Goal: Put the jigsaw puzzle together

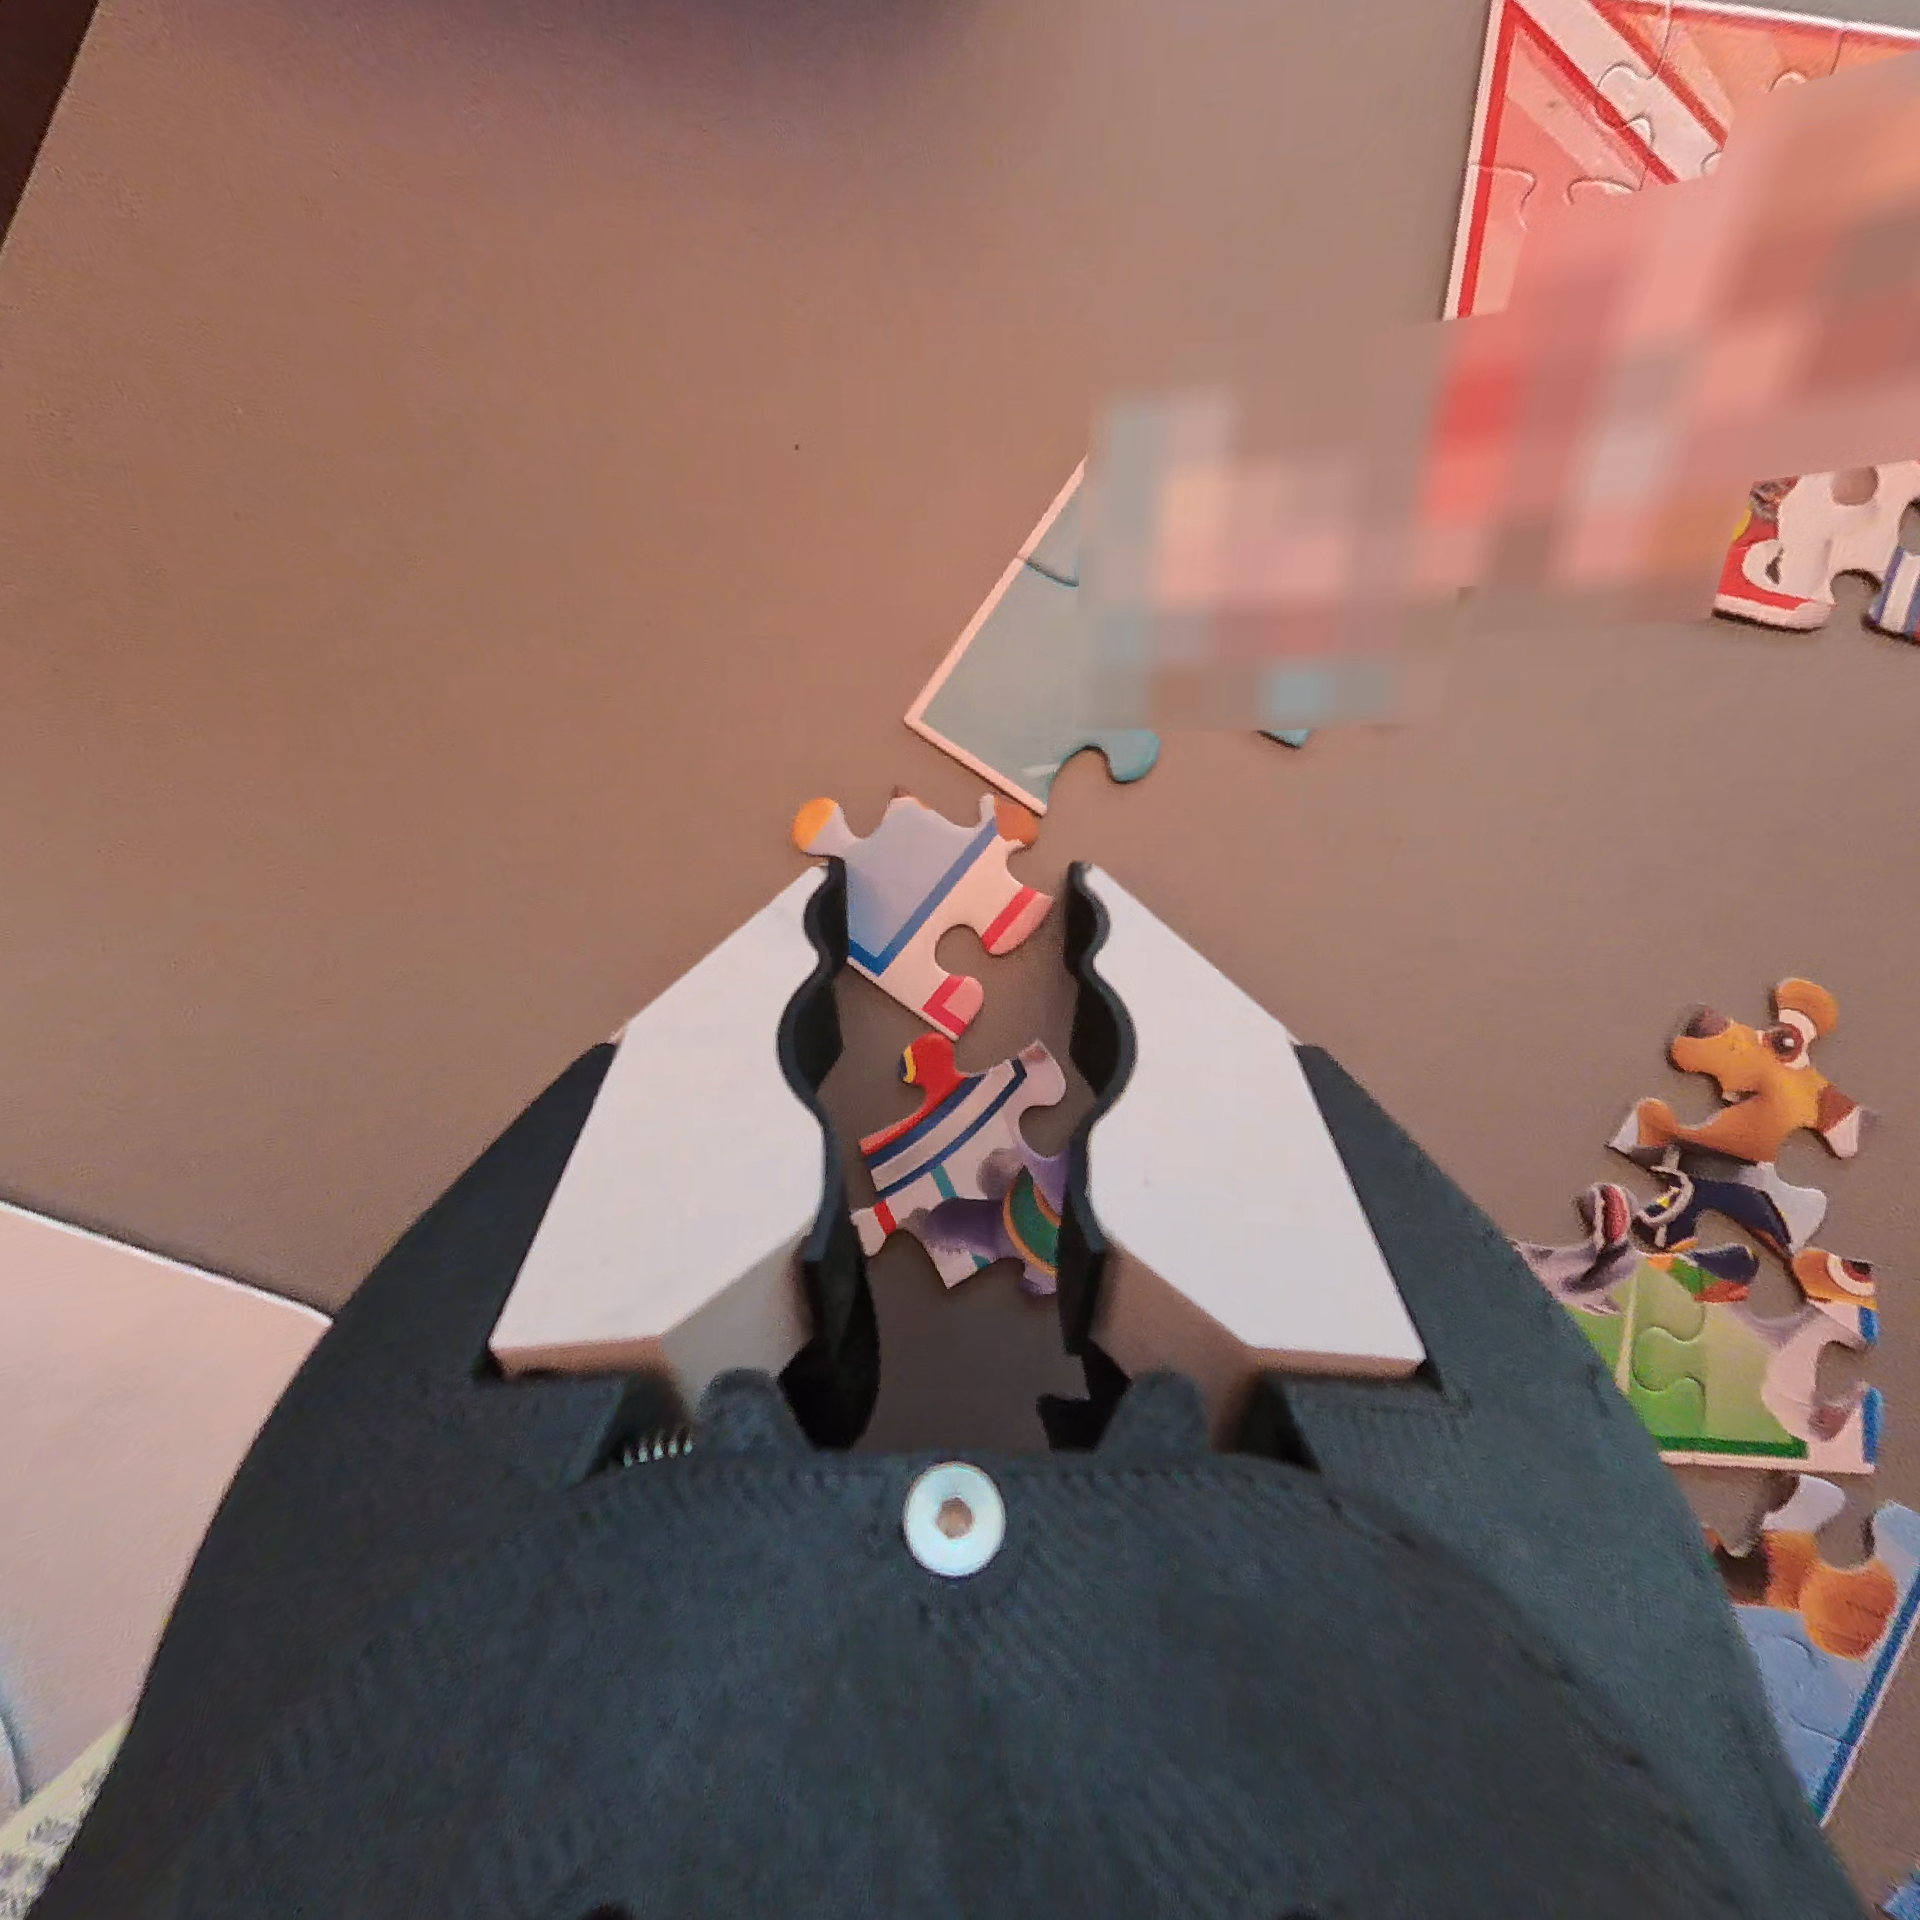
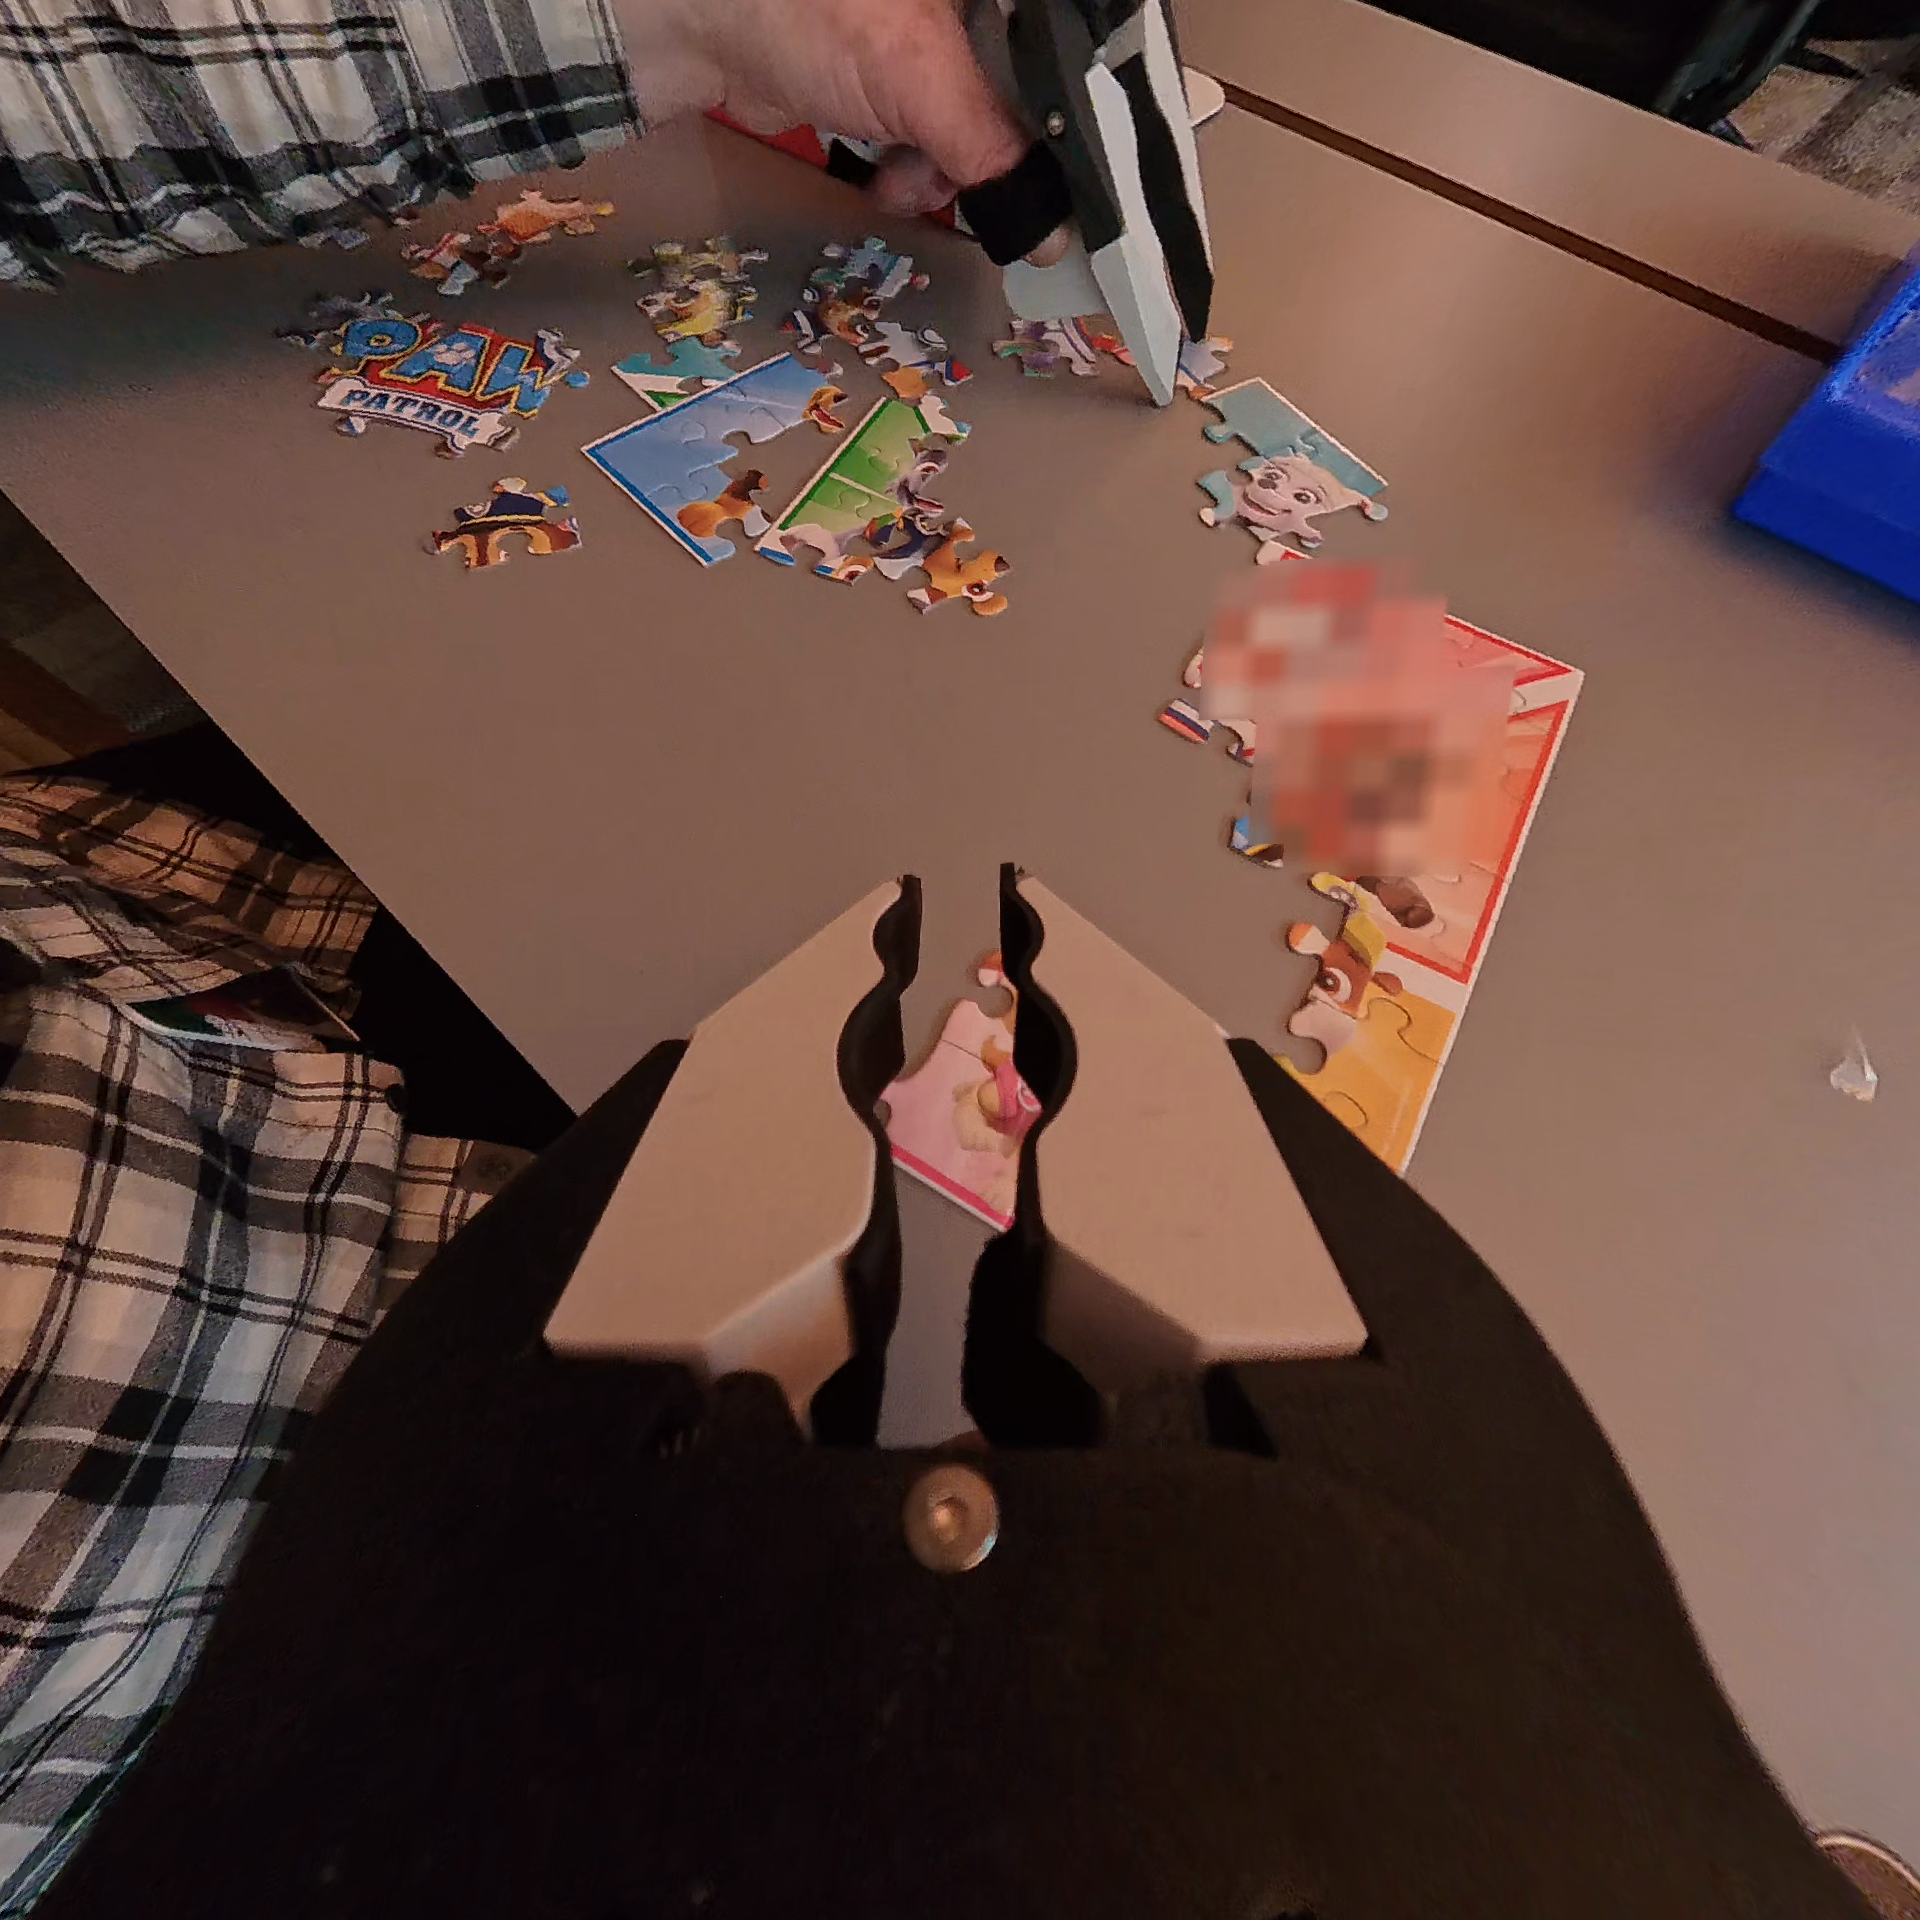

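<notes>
Left gripper (image 1: 948,883) spread, empty, over two loose puzzle pieces (image 1: 930,914) mid-counter (image 1: 416,520); right gripper (image 2: 958,883) parted, empty (pink piece (image 2: 961,1101) beneath); thin, light, stiff card, likely best pinched at an edge.

Left tool (image 1: 948,894) open above two loose puzzle pieces (image 1: 966,1174).

The left gripper (image 1: 945,883) is showing a dark textured body, pale wedge fingers (image 1: 686,1143) lined with wavy black pads, a silver screw (image 1: 953,1520) and a small spring (image 1: 657,1446). The right gripper (image 2: 961,883) is looking alike. A plaid sleeve (image 2: 260,114) is filling the upper left.
</notes>
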The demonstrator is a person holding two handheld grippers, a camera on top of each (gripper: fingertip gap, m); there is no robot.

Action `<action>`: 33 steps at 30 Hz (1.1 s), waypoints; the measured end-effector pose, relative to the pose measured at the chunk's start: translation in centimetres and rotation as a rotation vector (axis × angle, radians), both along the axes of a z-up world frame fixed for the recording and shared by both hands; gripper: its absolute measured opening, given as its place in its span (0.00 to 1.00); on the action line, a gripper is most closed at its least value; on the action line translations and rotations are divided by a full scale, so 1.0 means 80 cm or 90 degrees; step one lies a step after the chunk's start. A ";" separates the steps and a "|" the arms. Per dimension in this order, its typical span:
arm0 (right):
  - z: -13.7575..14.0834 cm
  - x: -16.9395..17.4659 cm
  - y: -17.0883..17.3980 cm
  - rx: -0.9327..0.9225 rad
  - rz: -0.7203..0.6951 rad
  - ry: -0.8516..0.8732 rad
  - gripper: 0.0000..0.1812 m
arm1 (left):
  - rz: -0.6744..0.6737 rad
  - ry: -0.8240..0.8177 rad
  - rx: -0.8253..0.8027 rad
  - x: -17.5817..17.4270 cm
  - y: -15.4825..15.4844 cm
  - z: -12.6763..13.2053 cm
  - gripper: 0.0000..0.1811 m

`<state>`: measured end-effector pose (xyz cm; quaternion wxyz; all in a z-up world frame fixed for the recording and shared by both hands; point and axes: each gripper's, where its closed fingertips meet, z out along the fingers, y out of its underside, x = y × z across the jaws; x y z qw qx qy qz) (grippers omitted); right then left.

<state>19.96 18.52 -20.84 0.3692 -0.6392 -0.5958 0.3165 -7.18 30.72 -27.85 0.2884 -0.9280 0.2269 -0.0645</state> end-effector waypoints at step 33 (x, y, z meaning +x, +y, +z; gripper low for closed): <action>-0.037 -0.029 -0.035 0.004 -0.005 -0.058 0.08 | -0.199 -0.086 -0.038 0.167 -0.150 0.009 0.13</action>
